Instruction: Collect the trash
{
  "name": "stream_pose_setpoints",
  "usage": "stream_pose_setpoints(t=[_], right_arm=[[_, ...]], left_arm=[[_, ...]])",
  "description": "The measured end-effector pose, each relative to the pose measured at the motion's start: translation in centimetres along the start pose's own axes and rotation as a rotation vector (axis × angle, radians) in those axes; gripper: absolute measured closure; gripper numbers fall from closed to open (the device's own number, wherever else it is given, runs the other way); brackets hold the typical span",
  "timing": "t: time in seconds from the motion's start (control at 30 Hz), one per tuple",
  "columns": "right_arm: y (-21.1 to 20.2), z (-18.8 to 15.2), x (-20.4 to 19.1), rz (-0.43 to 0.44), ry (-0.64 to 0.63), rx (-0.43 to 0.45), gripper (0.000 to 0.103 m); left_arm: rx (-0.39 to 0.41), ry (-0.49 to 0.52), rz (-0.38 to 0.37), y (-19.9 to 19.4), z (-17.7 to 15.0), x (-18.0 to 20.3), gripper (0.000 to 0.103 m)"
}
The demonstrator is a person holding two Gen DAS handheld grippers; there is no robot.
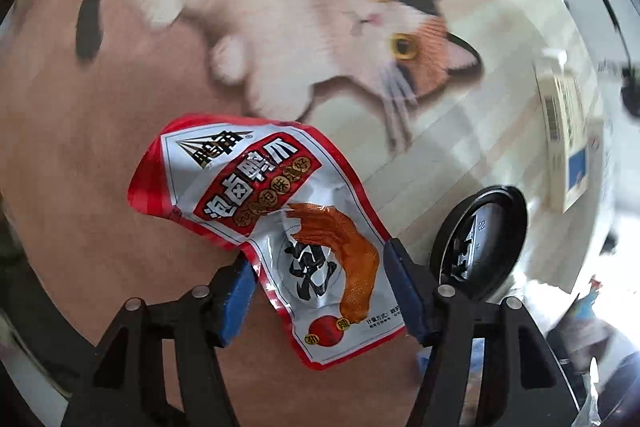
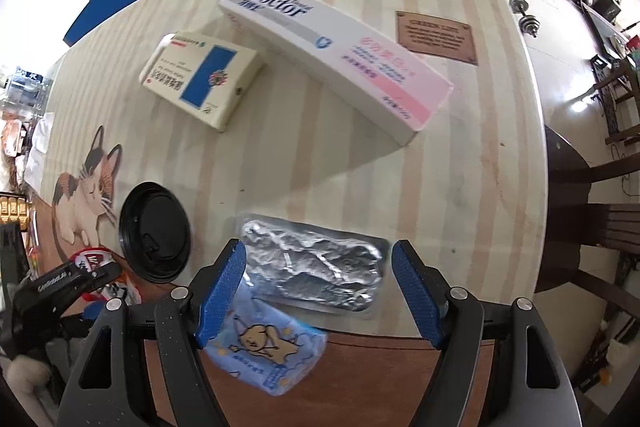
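A: The left hand-held gripper (image 1: 320, 291) has its blue pads either side of a red-and-white foil snack wrapper (image 1: 280, 223); whether they pinch it, I cannot tell.

B: The right hand-held gripper (image 2: 318, 295) is spread above the striped cat-print bench (image 2: 480, 167). Far off lie a long white-and-pink toothpaste box (image 2: 340, 59) and, left, a cream-and-blue medicine box (image 2: 202, 79). Near are a crumpled silver foil pack (image 2: 316, 269), a black plastic cup lid (image 2: 154, 231) and a pale blue tissue packet (image 2: 266, 351).
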State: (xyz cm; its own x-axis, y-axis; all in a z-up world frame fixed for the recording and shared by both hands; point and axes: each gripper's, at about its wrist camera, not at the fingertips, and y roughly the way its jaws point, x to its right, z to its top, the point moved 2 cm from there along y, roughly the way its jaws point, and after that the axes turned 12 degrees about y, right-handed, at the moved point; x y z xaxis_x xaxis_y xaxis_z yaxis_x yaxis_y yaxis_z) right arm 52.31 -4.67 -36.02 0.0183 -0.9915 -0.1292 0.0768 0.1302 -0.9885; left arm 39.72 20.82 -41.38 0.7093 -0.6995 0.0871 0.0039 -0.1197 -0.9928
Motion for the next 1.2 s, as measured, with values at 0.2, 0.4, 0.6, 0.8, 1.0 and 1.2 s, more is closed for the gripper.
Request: stream_pose_setpoints(t=[0.2, 0.4, 0.6, 0.8, 1.0, 1.2], right_arm=[[-0.2, 0.1, 2.4, -0.009, 0.045, 0.006, 0.026], [0.1, -0.5, 3.3, -0.014, 0.052, -0.004, 0.026], [0.1, -1.4, 2.6, -0.003, 0.02, -0.005, 0.026], [0.3, -3.6, 0.2, 0.072, -0.102, -0.057, 0.026], [2.0, -7.0, -4.0, 0.036, -0.318, -0.119, 0.026], [4.2, -9.2, -5.4, -0.044, -0.4, -0.102, 0.062]], left_arm=[[0.025, 0.271, 0.193, 0.3, 0.3, 3.7, 0.04], [0.043, 0.186, 0.089, 0.3, 0.9, 2.4, 0.044], [0.055, 0.284, 0.099, -0.1, -1.1, 1.4, 0.07], [0.035, 0.347, 0.073, -0.1, -4.2, -2.7, 0.065], [0.011, 0.296, 0.045, 0.0, -4.6, -4.5, 0.064], [0.024, 0.231, 0.008, -0.6, -3.4, -5.4, 0.063]])
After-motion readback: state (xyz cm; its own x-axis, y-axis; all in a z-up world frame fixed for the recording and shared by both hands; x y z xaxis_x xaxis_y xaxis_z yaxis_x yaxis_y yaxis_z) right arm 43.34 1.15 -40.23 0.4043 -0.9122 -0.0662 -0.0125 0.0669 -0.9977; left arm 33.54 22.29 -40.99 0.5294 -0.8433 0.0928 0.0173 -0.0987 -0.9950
